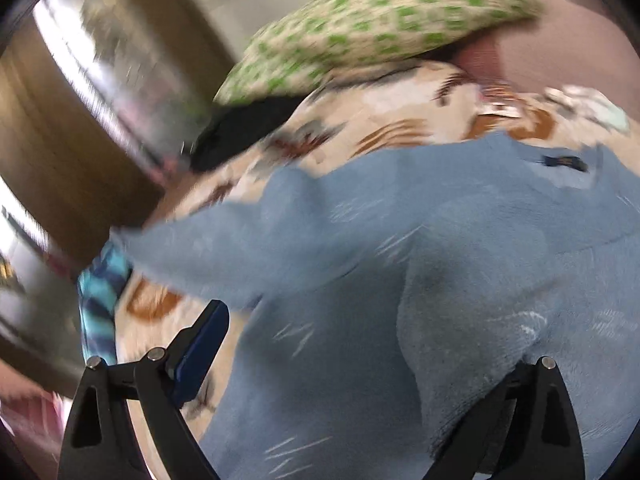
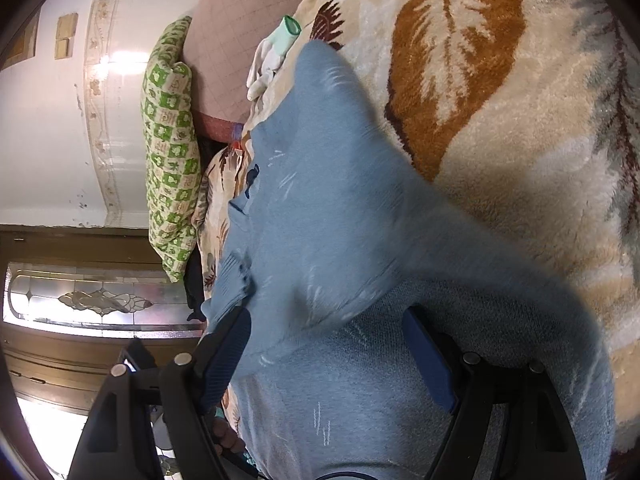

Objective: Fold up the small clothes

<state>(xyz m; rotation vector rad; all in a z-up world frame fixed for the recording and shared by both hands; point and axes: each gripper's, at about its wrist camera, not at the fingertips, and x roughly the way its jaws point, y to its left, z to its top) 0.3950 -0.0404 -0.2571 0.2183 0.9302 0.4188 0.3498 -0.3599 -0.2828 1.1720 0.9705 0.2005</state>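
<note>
A small light-blue knit sweater [image 1: 400, 240] lies spread on a cream blanket with brown leaf prints [image 1: 400, 120]. It fills the middle of the right wrist view [image 2: 328, 208] too. My left gripper [image 1: 360, 360] is open, its jaws wide apart just above the sweater; the left finger [image 1: 200, 352] shows, the right one is hidden under a fold of blue fabric. My right gripper [image 2: 332, 356] is open over the sweater's lower part, with blue cloth lying between its fingers [image 2: 224, 356]. A sleeve with a ribbed cuff [image 2: 228, 280] points left.
A green-and-cream checked pillow [image 1: 380, 28] and a pink cushion [image 2: 240, 40] lie at the bed's head. White-green gloves [image 2: 276, 48] rest near the sweater. A turquoise striped cloth [image 1: 100, 300] sits at the blanket's left edge. Dark wooden furniture [image 1: 60, 140] stands beyond.
</note>
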